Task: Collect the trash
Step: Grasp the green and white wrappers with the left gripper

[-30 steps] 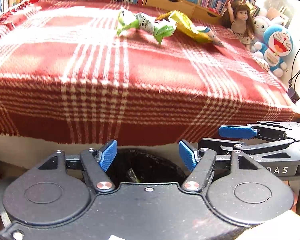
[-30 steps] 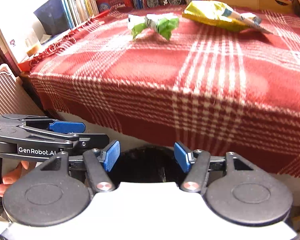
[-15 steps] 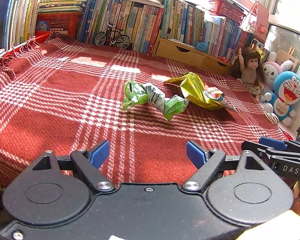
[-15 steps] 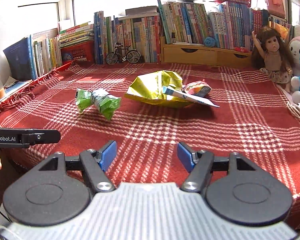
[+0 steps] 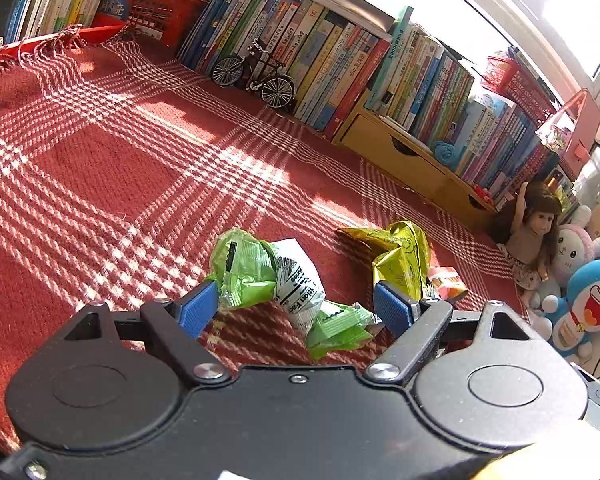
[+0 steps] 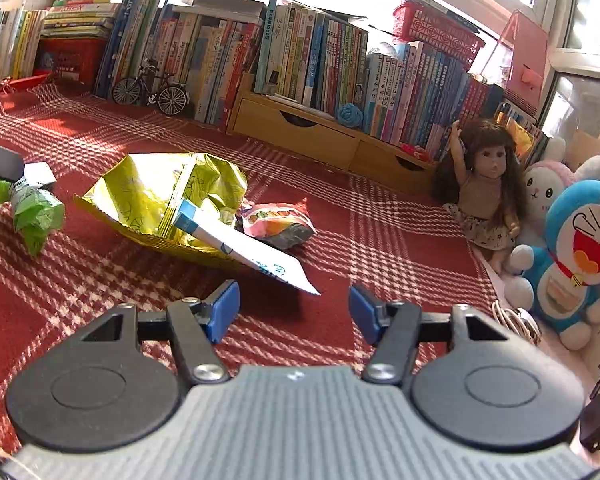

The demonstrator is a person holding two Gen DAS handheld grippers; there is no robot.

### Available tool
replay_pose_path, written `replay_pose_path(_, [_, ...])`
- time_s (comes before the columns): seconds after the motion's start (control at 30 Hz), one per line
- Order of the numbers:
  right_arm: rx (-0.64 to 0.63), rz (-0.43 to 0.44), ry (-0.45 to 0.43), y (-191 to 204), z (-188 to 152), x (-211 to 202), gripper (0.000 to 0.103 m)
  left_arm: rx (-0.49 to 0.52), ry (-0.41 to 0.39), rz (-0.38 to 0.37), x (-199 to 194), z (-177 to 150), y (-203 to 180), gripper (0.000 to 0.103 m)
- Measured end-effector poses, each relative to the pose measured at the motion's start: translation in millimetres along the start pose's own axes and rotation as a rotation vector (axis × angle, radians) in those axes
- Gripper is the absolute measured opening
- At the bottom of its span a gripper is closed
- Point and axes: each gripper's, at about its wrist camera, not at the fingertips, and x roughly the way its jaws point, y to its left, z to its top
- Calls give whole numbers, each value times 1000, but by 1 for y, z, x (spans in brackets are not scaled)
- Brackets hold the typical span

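Both tools gape: left tool (image 5: 296,310) straddles green wrapper (image 5: 276,280), right tool (image 6: 294,312) faces yellow bag (image 6: 160,196).

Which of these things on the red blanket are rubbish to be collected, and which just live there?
Rubbish: green wrapper, yellow bag, blue-and-white packet, colourful small wrapper.

Staying: doll, blue cat plush, pink bunny plush, model bicycle, books.

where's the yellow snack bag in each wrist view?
Left wrist: yellow snack bag right of centre, just beyond the right blue pad, beside the green wrapper.
Right wrist: yellow snack bag left of centre, ahead of the open jaws.
Shared landmark: toy bicycle by the books.
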Motion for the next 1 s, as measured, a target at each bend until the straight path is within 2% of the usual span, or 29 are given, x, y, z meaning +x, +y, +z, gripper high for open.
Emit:
replay_pose_path(0.13, [-47,76,14,6,12,21,70,-6,-6,31,22,5,-4,84])
replay_pose_path(0.27, [-104,37,15,12,23,47,68,14,-19,54,37,4,-9,85])
replay_pose_path(0.33, [-95,46,38,12,26,56,59,19,-10,54,44,4,-10,85])
replay_pose_path(0.37, [-89,60,54,11,25,59,51,21,-5,55,46,4,-11,85])
replay_pose_path(0.43, [-84,82,69,11,24,60,27,24,3,53,51,4,-13,84])
replay_pose_path(0.5, [-74,86,61,11,23,57,20,21,9,44,54,4,-14,81])
replay_pose_path(0.53, [-64,84,57,10,22,54,18,23,14,41,55,4,-14,76])
replay_pose_path(0.57, [-52,80,51,9,21,51,17,26,16,37,55,4,-15,64])
replay_pose_path(0.63, [-30,81,42,6,21,44,15,29,22,17,53,4,-15,57])
replay_pose_path(0.73, [30,108,43,-2,21,34,12,52,13,1,44,3,-15,40])
replay_pose_path(0.83, [107,160,63,-11,20,22,12,80,4,-9,29,3,-13,39])
replay_pose_path(0.97, [143,319,111,-19,16,0,13,125,-13,-27,6,3,-9,39])
replay_pose_path(1.0, [124,365,111,-17,14,-7,19,129,-13,-31,2,2,-7,39])
